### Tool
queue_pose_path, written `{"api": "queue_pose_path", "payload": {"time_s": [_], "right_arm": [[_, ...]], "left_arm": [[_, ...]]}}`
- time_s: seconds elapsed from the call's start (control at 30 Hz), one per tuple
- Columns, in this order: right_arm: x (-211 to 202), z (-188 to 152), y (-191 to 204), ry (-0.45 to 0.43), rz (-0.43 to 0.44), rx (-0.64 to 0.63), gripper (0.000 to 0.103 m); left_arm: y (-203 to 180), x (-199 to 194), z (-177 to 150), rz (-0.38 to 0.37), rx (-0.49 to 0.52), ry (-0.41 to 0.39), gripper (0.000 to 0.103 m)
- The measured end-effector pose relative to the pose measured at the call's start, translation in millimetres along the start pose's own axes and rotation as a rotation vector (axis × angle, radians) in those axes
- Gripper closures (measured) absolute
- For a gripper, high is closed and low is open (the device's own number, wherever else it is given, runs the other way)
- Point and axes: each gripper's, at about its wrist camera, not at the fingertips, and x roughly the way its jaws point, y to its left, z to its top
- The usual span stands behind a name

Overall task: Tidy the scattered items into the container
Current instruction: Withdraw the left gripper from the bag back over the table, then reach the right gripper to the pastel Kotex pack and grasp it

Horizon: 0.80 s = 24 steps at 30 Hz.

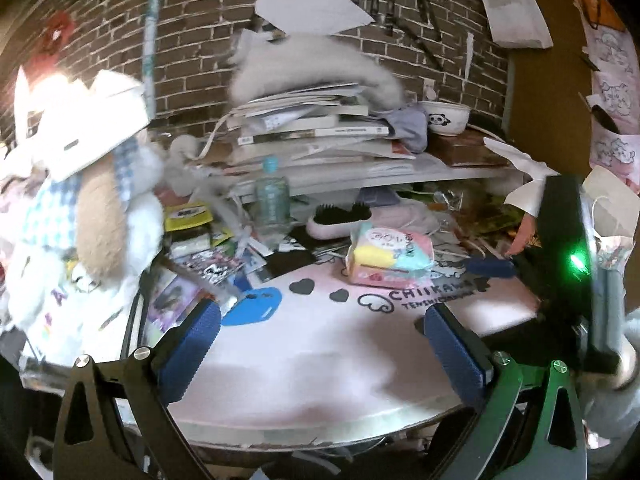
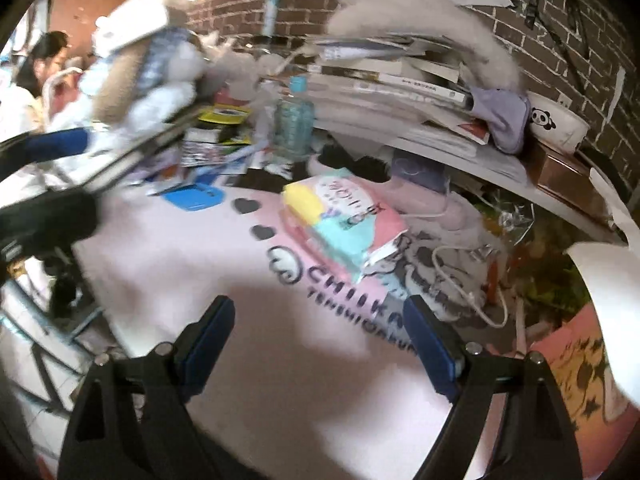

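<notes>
The left gripper (image 1: 320,340) has its blue-padded fingers spread wide, with nothing between them, above the bare front part of the pale pink printed desk mat (image 1: 304,352). The right gripper (image 2: 316,340) is also spread and empty, over the same mat near the dark printed letters.

A little further, a soft pastel packet in yellow, turquoise and pink (image 1: 390,254) lies on the mat, apart from both grippers. To its left a flat blue plastic tag (image 1: 256,305) rests beside two black heart shapes. Behind the packet there is a pink hairbrush with black bristles (image 1: 340,220) and a clear plastic bottle with a light blue cap (image 1: 273,200), standing upright among scattered cards and papers.

At the left stands a big white plush toy (image 1: 92,216). Furthest back, a stack of books (image 1: 312,128) and a white bowl with a panda picture (image 1: 448,118) sit on a shelf against the brick wall. I cannot tell which thing is the container.
</notes>
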Motion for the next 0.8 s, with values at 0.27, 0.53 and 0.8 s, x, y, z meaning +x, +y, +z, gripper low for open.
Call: {"api": "queue_pose_path", "payload": {"time_s": [0.27,0.53,0.8], "right_arm": [[32,31,3,0.018,-0.064,0.009,0.002],[62,56,-3,0.073,-0.095,-0.031,0.001],[85,64,-11,0.115,0.030,0.001,0.001]], "left_arm": [[-1,1,-13,-0.014,-0.003,0.005,0.001],[-5,5,-15,-0.028,-0.001,0.011,0.001],[-7,7,-16,-0.029,-0.001,0.019,0.001]]}}
